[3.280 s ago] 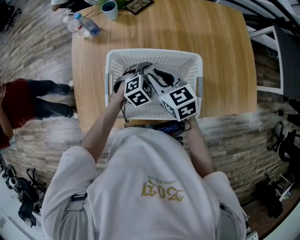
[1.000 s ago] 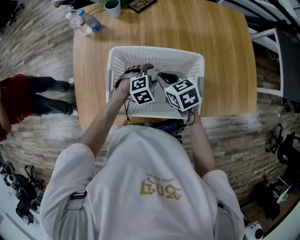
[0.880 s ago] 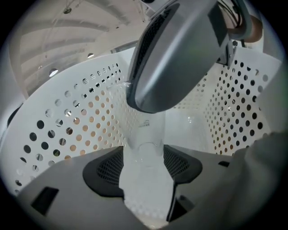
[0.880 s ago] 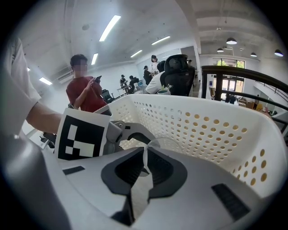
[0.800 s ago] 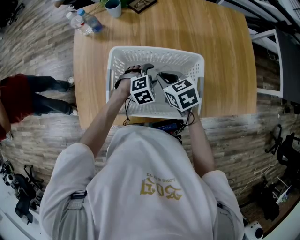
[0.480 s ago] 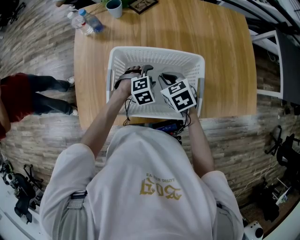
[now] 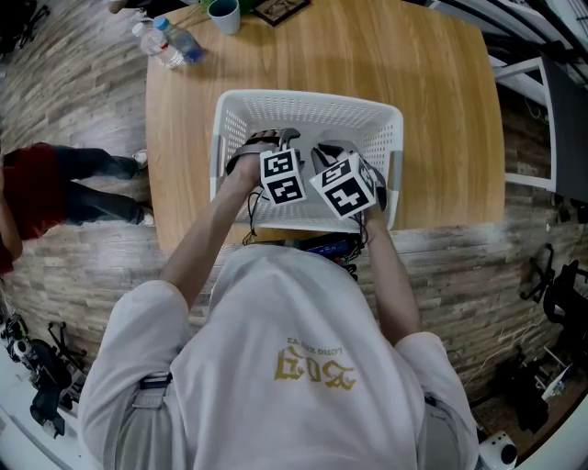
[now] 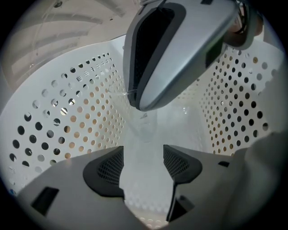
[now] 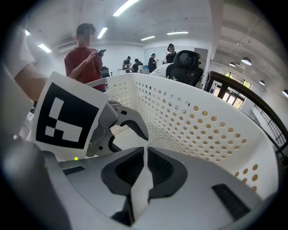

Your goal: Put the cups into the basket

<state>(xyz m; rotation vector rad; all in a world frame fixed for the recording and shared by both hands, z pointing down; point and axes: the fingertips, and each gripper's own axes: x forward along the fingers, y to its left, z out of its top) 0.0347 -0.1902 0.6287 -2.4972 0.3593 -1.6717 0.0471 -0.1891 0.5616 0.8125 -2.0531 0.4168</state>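
A white perforated basket (image 7: 308,99) stands on the wooden table (image 7: 441,110), and both grippers are down inside it. In the left gripper view my left gripper (image 8: 144,157) has its pads partly closed on a clear plastic cup (image 8: 137,117), which reaches forward toward the basket wall (image 8: 67,117). The right gripper's grey body (image 8: 175,45) hangs just above that cup. In the right gripper view my right gripper (image 9: 146,150) is shut, tips touching, with nothing between them. The left gripper's marker cube (image 9: 67,117) sits close on its left.
A teal mug (image 7: 223,14), a water bottle (image 7: 165,44) and a dark frame (image 7: 280,9) lie at the table's far edge. A person in red (image 7: 37,197) stands left of the table. Chairs and black gear crowd the right side.
The right gripper's marker cube has tilted and shifted slightly left, closer to the left gripper. The left gripper has stayed in place inside the basket.
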